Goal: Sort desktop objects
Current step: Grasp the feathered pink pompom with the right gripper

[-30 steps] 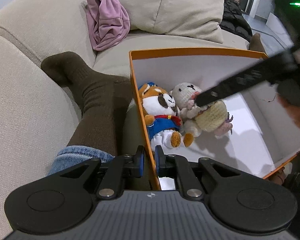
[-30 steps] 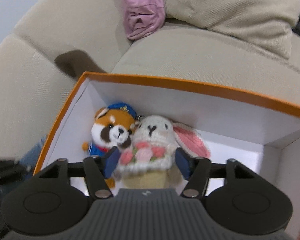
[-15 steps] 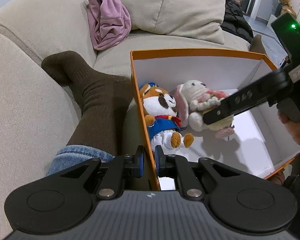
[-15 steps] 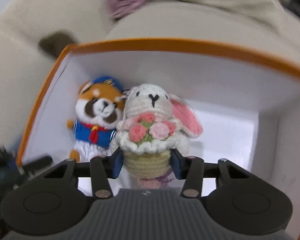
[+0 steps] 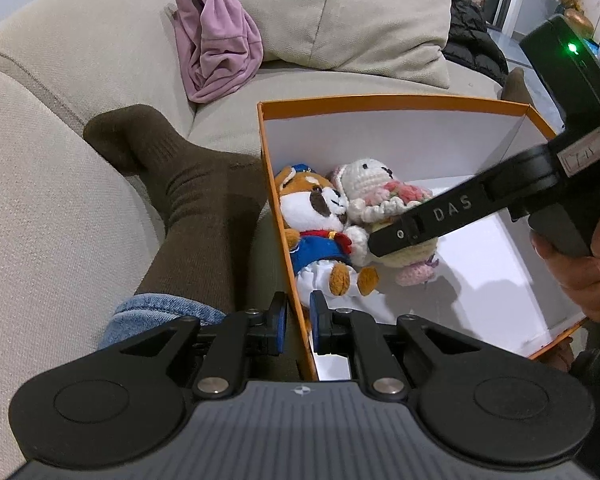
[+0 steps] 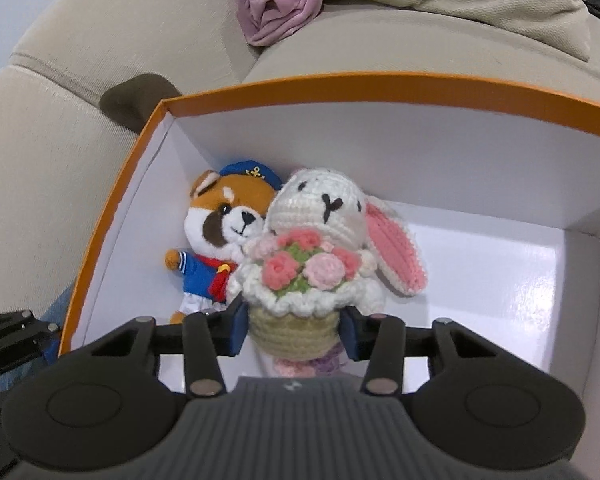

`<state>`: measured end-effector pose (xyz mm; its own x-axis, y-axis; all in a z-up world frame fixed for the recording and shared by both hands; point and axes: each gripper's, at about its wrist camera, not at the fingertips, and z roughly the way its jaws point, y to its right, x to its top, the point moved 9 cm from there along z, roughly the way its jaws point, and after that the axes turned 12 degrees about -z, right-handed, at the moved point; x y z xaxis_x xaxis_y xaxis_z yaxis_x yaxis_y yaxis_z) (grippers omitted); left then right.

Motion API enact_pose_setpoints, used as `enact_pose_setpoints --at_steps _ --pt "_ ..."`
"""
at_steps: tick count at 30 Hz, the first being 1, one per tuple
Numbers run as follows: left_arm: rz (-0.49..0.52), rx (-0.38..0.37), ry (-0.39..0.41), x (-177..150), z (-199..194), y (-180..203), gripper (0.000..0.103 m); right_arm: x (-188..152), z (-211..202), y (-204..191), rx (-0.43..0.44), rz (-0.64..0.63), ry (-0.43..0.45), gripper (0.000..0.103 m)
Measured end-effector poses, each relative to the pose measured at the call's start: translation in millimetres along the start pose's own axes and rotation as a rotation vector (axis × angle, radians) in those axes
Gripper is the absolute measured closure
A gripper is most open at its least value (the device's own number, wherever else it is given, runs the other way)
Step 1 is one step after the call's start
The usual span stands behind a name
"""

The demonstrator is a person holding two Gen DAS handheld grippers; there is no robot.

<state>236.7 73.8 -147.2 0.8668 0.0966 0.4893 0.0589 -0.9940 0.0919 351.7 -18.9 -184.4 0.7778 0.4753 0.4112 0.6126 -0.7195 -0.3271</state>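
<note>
I have the orange box point(image 5: 396, 101) as my reference, sitting on the beige sofa point(image 5: 40, 208). My left gripper point(image 5: 298, 322) straddles the box's near-left wall, one blue pad outside and one inside, the jaws drawn together onto that wall so the box is pinched at its rim.

My right gripper point(image 6: 292, 330) reaches in over the box's open top. Its jaws are clamped on the woven beige base of the crochet bunny point(image 6: 320, 232), one pad pressed to each side. The bunny is upright inside the box, facing the right wrist camera with a bouquet of pink and green yarn flowers at its chest and one pink-lined ear hanging toward the box's right side. I cannot tell whether its base touches the box floor.

Just beside the bunny, toward the box's left wall, lies the fox plush point(image 6: 224, 240) in a blue sailor cap and blue jacket with a red scarf; the bunny's head touches the fox's head.

Outside the box's left wall I see my leg in a brown sock point(image 5: 196, 200). Beyond the box's far wall a pink cloth point(image 5: 216, 56) lies crumpled on the sofa next to a beige cushion point(image 5: 352, 20).
</note>
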Motion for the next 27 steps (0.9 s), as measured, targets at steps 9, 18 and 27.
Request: enact_pose_setpoints --at_steps 9,18,27 --pt "-0.049 -0.008 0.104 6.9 -47.3 -6.3 0.088 -2.1 -48.9 -14.5 -0.12 -0.103 0.147 0.037" --pt "-0.047 -0.02 0.137 -37.3 -101.6 -7.0 0.08 -59.6 -137.6 -70.4 -0.154 -0.285 0.461 0.038" --pt "0.129 0.08 0.054 -95.1 -71.5 -6.0 0.079 -140.9 -120.1 -113.5 -0.039 -0.264 0.377 0.053"
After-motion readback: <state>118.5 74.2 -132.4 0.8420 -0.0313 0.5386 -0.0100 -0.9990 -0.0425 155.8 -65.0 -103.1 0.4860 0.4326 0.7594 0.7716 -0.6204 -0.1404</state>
